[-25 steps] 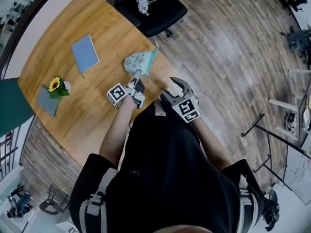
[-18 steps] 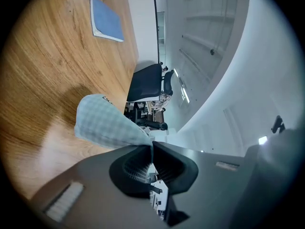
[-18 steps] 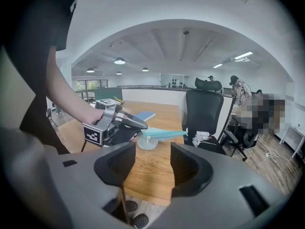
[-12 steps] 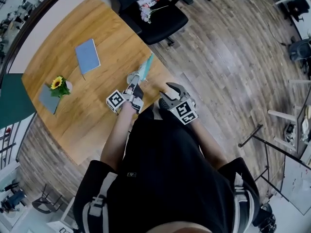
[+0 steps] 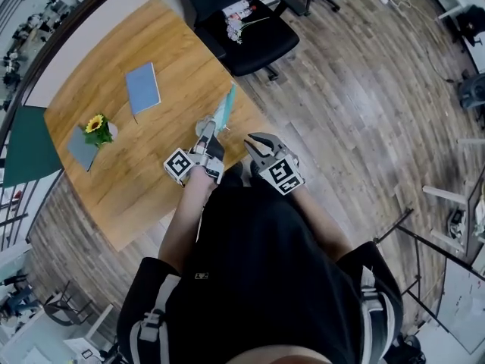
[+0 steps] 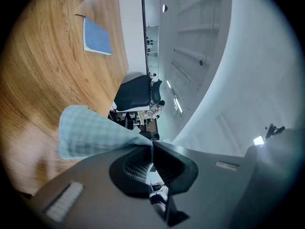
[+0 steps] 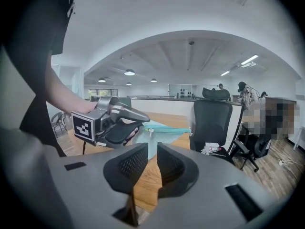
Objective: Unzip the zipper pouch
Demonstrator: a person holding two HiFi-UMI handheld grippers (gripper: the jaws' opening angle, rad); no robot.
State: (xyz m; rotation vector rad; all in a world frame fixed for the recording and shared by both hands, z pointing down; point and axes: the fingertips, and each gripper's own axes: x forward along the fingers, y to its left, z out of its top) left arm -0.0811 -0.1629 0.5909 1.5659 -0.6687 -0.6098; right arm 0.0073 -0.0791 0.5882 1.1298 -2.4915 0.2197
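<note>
While we hold a tool in each hand at the near edge of the table (image 5: 144,188), the left gripper (image 5: 205,130) has its jaws pressed together on one corner of the pouch (image 5: 223,111). In the left gripper view (image 6: 152,144) the pale checked cloth of the pouch (image 6: 90,135) comes straight out from between the closed jaws and spreads away over the wood. From the right gripper view we see the pouch (image 7: 164,136) held on edge, its teal zipper (image 7: 169,126) running along the top, with a small pale pull at the end nearest the left gripper (image 7: 140,123). Whether the bottom of the pouch touches the table we cannot tell. The right gripper (image 5: 252,144) is just beside the left one, apart from the pouch. Its jaws (image 7: 152,151) are closing, with a narrow gap left and nothing between them. Farther back on the table lie a blue notebook (image 5: 142,87) and a sunflower (image 5: 95,124), both well apart from the pouch. A black chair (image 5: 242,29) stands beyond the table's far corner.
</note>
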